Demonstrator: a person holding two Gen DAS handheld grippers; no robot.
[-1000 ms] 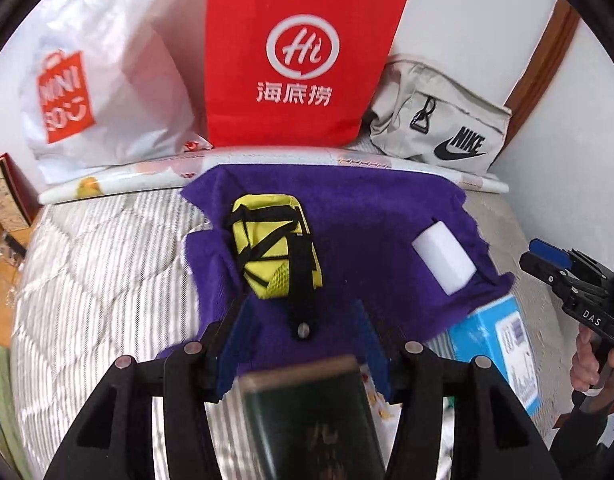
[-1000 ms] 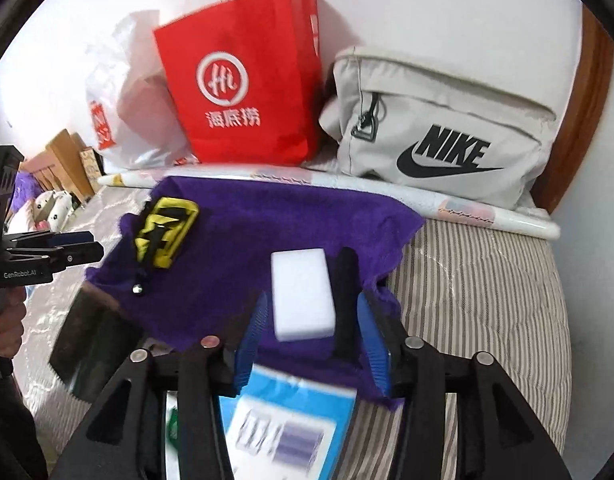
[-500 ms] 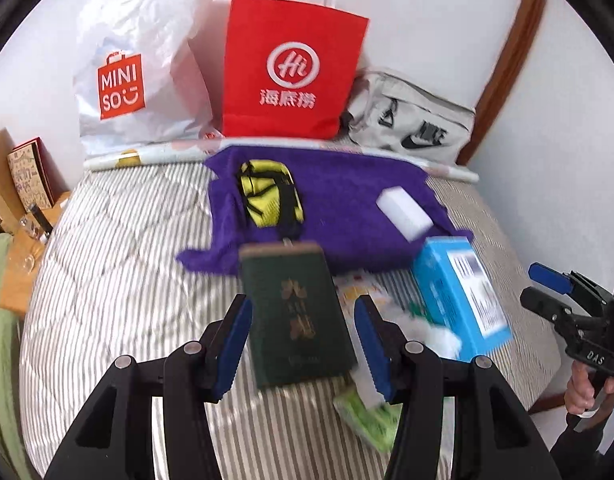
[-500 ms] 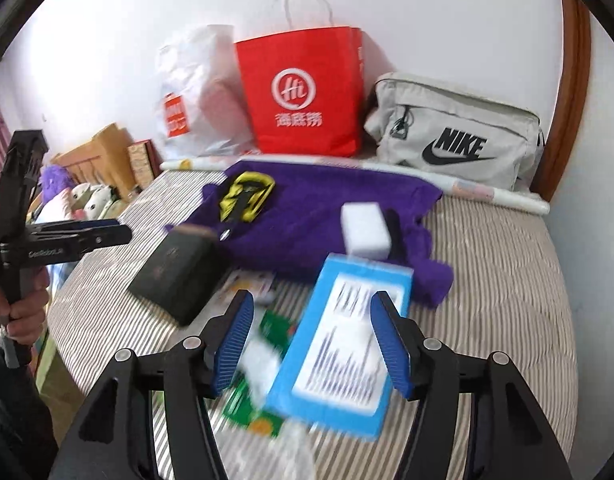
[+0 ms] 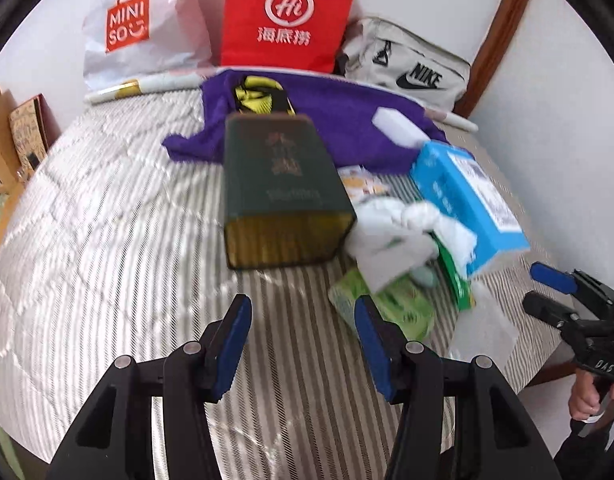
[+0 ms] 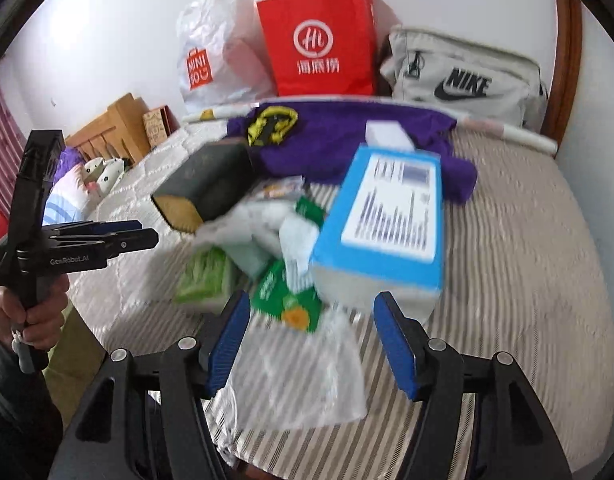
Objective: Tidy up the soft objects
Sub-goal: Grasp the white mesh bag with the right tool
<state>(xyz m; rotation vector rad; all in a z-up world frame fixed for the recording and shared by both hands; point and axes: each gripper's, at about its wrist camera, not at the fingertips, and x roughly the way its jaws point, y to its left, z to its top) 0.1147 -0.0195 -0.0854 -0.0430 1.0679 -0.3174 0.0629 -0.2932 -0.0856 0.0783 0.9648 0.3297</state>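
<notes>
A purple towel (image 5: 327, 120) lies at the far side of the striped bed, with a yellow-black pouch (image 5: 259, 98) and a white sponge (image 5: 399, 130) on it. Nearer lie a dark green box (image 5: 279, 188), a blue box (image 5: 467, 200), a crumpled white cloth (image 5: 399, 228) and green packets (image 5: 387, 300). My left gripper (image 5: 303, 320) is open over bare mattress, short of the green box. My right gripper (image 6: 311, 312) has its jaws opening, gripping nothing, above a clear plastic bag (image 6: 299, 368) and a green packet (image 6: 287, 292) in front of the blue box (image 6: 387, 216).
A red paper bag (image 5: 287, 20), a white Miniso bag (image 5: 139, 28) and a grey Nike bag (image 5: 411, 68) stand against the back wall behind a rolled paper tube (image 5: 147, 84). The wall closes in on the right. A wooden bed frame (image 6: 115, 132) is at the left.
Both grippers have drawn back from the purple towel toward the near edge of the bed, so the boxes and packets now lie ahead of them. The right jaws have widened.
</notes>
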